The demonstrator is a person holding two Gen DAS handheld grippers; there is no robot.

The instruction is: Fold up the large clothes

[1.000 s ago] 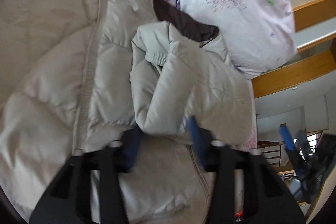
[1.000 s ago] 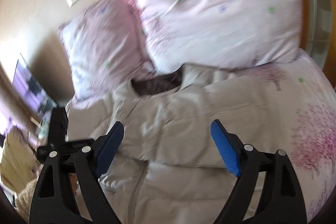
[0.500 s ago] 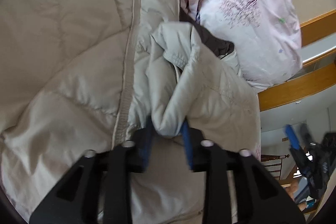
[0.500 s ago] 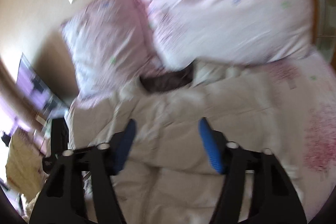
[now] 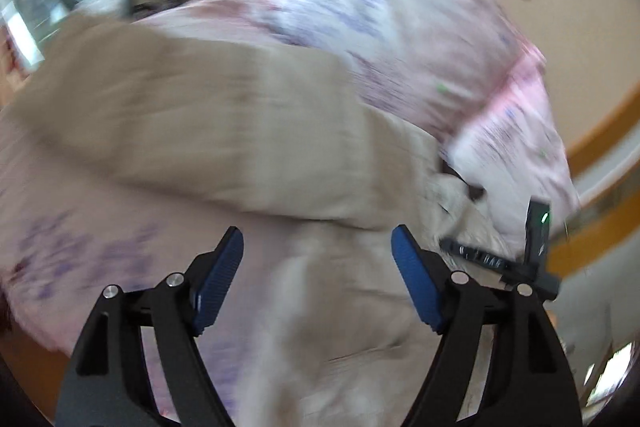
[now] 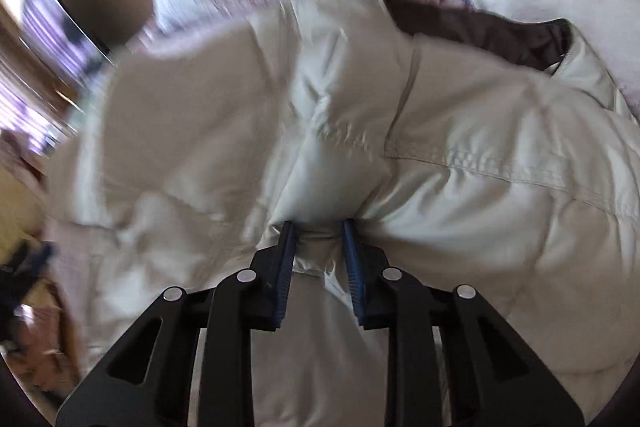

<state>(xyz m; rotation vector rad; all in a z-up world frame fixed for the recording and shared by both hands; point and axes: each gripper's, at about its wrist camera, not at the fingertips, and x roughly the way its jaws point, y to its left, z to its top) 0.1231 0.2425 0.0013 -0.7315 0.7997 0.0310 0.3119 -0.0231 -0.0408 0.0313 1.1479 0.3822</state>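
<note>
1. the left gripper (image 5: 316,267), at the bottom middle of the left wrist view, has just been opening; its blue pads stand wide apart with nothing between them.
2. the beige puffer jacket (image 5: 208,135) fills the left and middle of that blurred view, lying on the pink flowered bedding (image 5: 72,259).
3. a pink pillow (image 5: 516,143) is at the right, and the right gripper's black body shows at the right edge, beside the jacket.
4. in the right wrist view, the right gripper (image 6: 320,247) at the bottom middle has just been closing; its pads pinch a fold of the jacket.
5. the jacket's dark brown lining (image 6: 480,31) shows at the upper right, under the pillows.
</note>
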